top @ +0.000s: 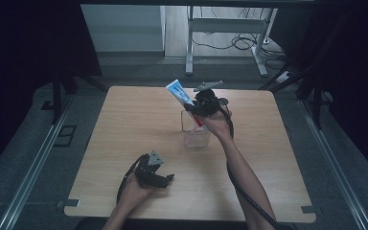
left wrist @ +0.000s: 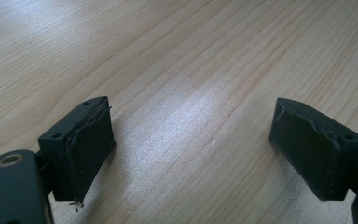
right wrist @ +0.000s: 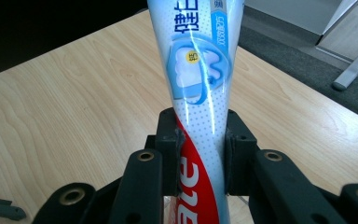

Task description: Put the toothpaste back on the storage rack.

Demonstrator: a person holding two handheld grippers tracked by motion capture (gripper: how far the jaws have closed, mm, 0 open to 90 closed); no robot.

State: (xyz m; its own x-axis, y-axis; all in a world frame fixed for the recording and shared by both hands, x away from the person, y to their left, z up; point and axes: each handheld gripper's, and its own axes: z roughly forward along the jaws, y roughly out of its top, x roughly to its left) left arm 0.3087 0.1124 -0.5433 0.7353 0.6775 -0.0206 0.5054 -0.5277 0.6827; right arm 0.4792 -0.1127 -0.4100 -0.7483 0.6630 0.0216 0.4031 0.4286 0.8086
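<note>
My right gripper (top: 199, 109) is shut on a blue, white and red toothpaste tube (top: 182, 94), its pads pressing the tube's lower part (right wrist: 200, 140). The tube tilts up and to the left, and its lower end sits in or just above a clear glass cup (top: 195, 129) at the table's middle. In the right gripper view the tube (right wrist: 198, 70) rises between the two black jaws. My left gripper (top: 165, 179) lies low near the table's front edge, jaws wide apart. In the left gripper view its pads (left wrist: 91, 144) stand open with bare wood between them.
The wooden table (top: 124, 124) has metal brackets at its front corners (top: 72, 203). A small grey bracket (right wrist: 0, 207) lies at the table edge in the right gripper view. Beyond the far edge stand a white desk frame (top: 225, 28) and floor cables (top: 239, 43).
</note>
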